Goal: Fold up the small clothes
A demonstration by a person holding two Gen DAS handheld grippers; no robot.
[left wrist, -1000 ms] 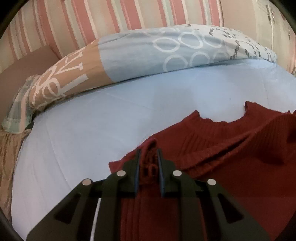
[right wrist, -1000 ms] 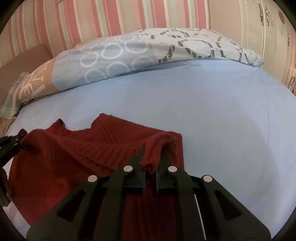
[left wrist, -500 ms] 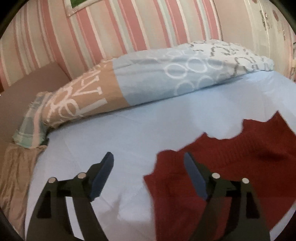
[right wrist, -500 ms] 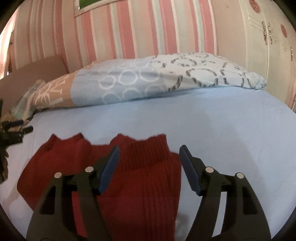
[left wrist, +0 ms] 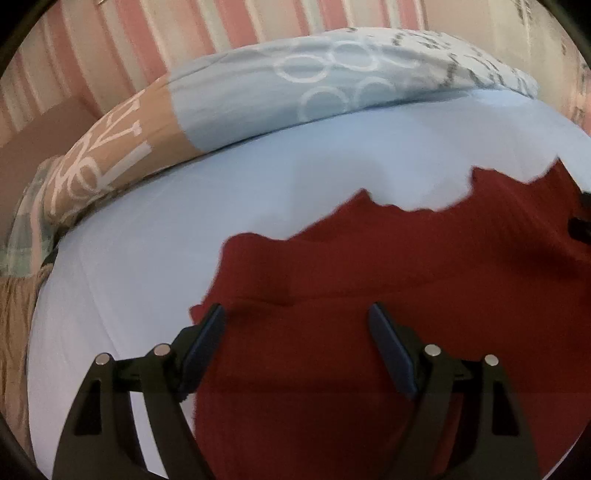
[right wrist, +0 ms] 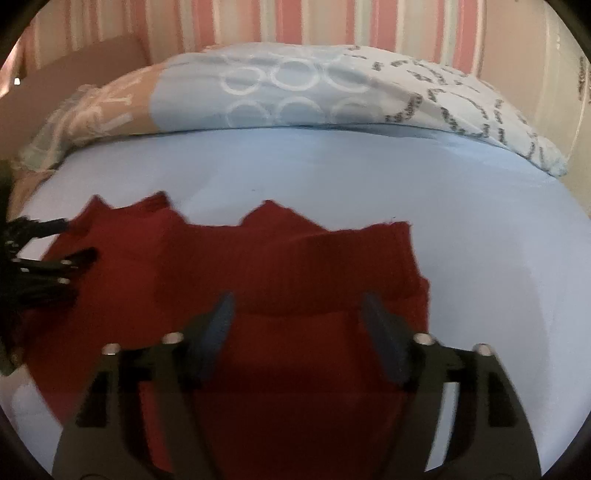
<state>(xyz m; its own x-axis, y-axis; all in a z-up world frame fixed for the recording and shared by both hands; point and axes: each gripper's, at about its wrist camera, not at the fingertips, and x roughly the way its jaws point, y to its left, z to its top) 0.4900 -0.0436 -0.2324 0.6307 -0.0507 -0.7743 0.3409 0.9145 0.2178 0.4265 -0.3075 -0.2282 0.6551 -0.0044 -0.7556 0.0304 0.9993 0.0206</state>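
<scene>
The red ribbed knit top (left wrist: 388, 288) lies on the light blue bed sheet (left wrist: 155, 236), doubled over on itself, with a fold line running across it just ahead of both tools and its jagged far edge pointing toward the pillow end of the bed. Over its left part hovers the left tool (left wrist: 297, 325), jaws standing wide, nothing pinched between them, only the cloth lying flat beneath. Over the right part sits the right tool (right wrist: 297, 312), its jaws opening at this moment, and again the knit is under them rather than gripped. So the step in hand reads as the let-go after a fold, the garment laid down and both tools free of it. The next move, by the look of it, calls for picking a fresh pair of grip points, likely the outer side edges or corners, and taking hold through both layers so the doubled cloth does not slide apart; the thick ribbing may bunch up. Further out lies a rolled duvet (right wrist: 295, 92), light blue with white rings, a tan end carrying large white letters too curved and blurred to read, and a white end with grey script, also illegible. Behind it stands pink-striped wallpaper (right wrist: 384, 22). No brand label shows on the knit.
</scene>
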